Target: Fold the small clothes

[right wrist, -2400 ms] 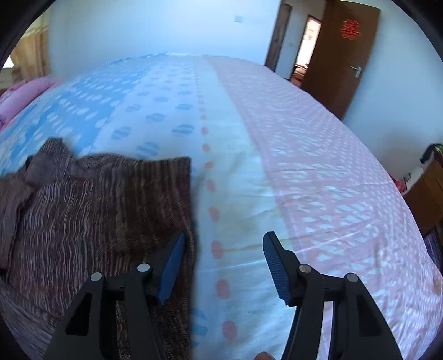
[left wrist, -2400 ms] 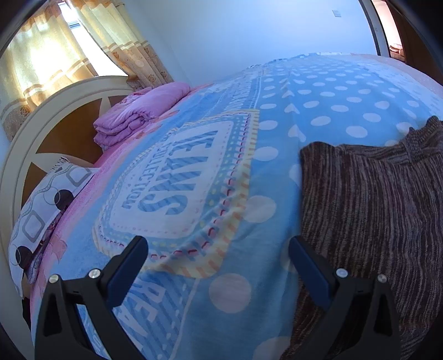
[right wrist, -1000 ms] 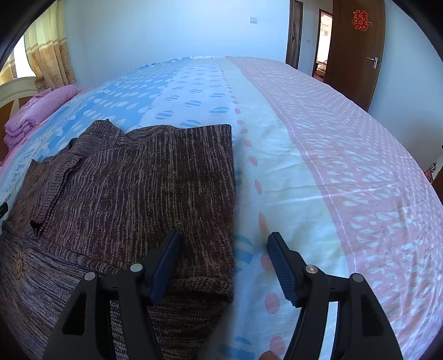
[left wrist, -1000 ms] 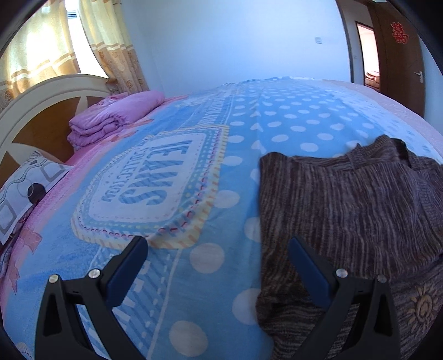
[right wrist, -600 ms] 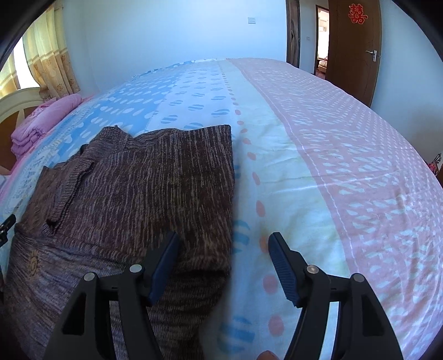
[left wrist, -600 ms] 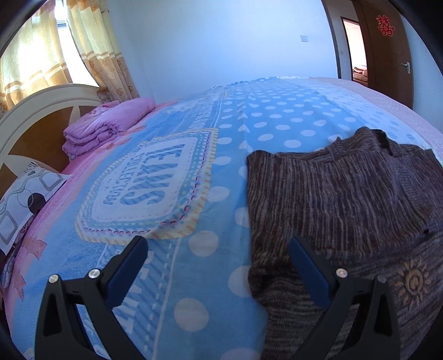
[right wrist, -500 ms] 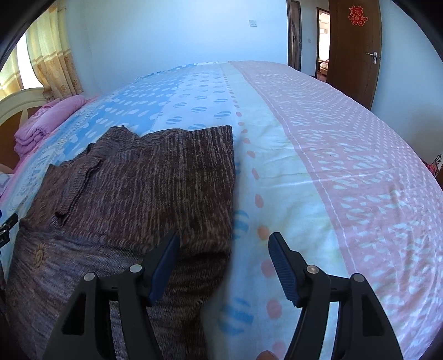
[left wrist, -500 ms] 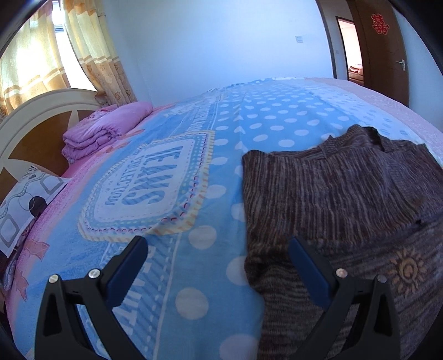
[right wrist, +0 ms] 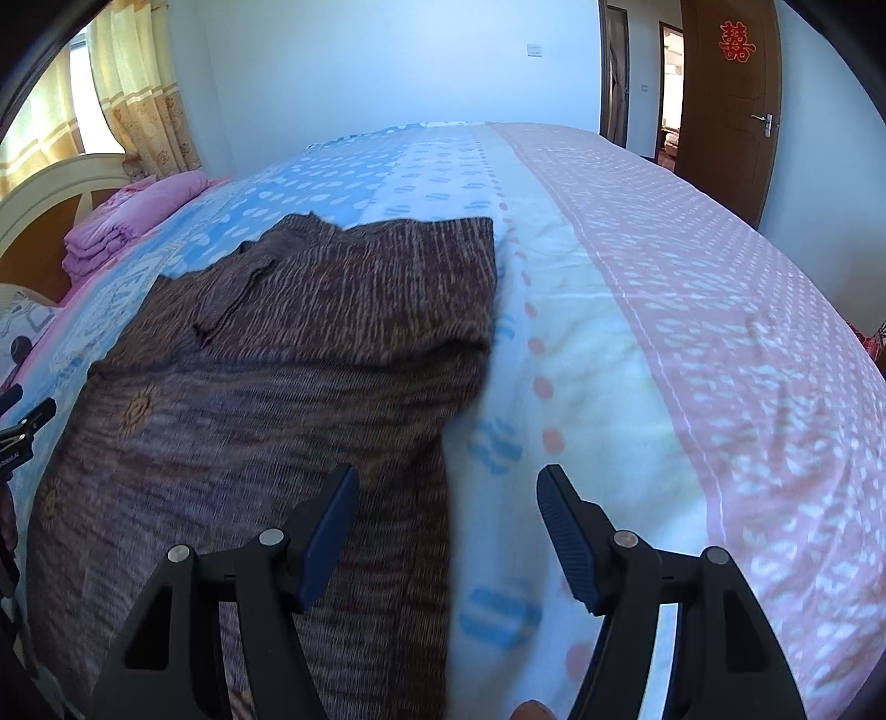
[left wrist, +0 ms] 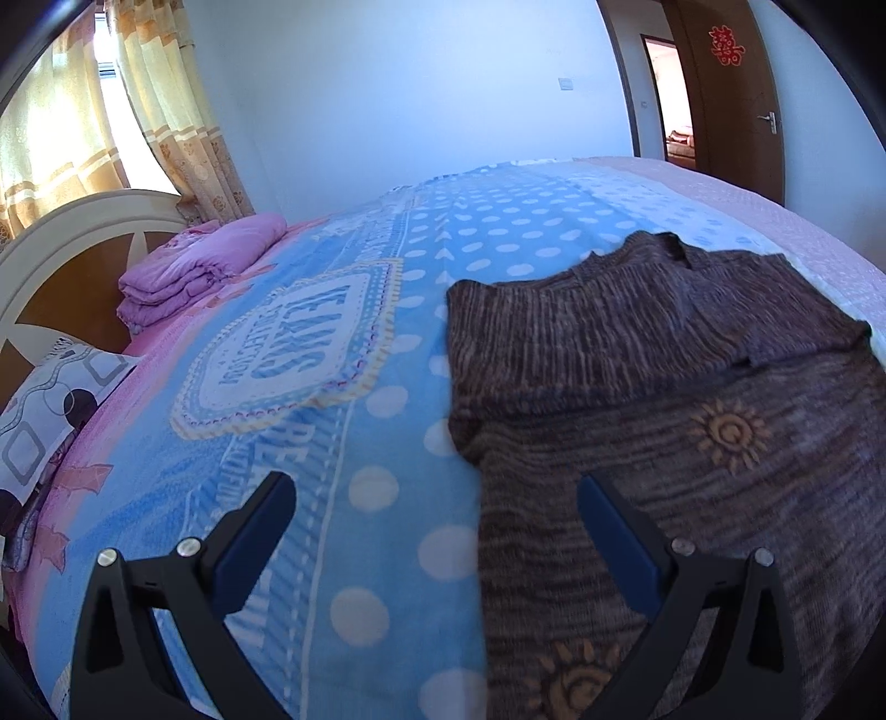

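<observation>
No containers in either view.

Bed (left wrist: 387,343): blanket with a blue polka-dot zone and a printed badge panel ahead of the left tongs (left wrist: 432,523); pale band, then a pink patterned zone ahead and right of the right tongs (right wrist: 447,501). Bed also at (right wrist: 664,310).

One brown knit sweater (left wrist: 637,387) lies flat on the bed, partly folded: upper part doubled over, collar at the far end, sun motifs on the near part. In the left view its left edge runs between the two fingers; the right finger is over the knit, the left finger over bare blanket. In the right view the sweater (right wrist: 277,360) fills the area ahead-left; its right edge falls between the fingers, left finger over knit, right finger over bedding.

Left tongs: spread wide, holding nothing. Right tongs: spread wide, holding nothing. Cannot tell if fingertips touch the fabric.

Far left of both tongs: one folded pink quilt (left wrist: 194,274) by the white-and-wood headboard (left wrist: 72,260); one patterned pillow (left wrist: 50,410) nearer. Curtains (left wrist: 166,111) at the window, far left. One brown door (right wrist: 725,105) with a red paper decoration, far right, open doorway beside it. One wall switch (right wrist: 534,50) on the white back wall.

Count: 1 sweater, 1 quilt, 1 pillow, 2 tongs.
</observation>
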{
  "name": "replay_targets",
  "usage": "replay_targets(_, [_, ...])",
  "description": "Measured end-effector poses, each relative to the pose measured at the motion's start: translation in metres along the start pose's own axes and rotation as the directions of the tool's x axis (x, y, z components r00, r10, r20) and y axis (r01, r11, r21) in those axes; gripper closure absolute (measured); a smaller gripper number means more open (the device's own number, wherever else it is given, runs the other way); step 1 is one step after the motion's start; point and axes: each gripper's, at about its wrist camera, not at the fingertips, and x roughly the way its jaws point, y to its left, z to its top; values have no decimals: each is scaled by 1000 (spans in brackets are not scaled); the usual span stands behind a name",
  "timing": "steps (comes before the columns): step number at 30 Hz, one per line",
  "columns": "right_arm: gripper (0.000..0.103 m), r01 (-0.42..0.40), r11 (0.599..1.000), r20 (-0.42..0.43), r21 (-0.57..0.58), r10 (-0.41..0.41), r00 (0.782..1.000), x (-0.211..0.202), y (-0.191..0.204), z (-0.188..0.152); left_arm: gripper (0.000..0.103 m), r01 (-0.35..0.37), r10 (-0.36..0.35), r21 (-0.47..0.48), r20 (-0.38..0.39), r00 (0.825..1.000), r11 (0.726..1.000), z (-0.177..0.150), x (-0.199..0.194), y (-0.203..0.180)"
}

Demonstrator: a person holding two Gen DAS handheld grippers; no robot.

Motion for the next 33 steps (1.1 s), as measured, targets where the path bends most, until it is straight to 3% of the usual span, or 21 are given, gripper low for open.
replay_targets(33, [36,-44,998,-35,-48,42,999,-55,31,-92,0,108,-104,40,-86,991,993,-86,-71,2])
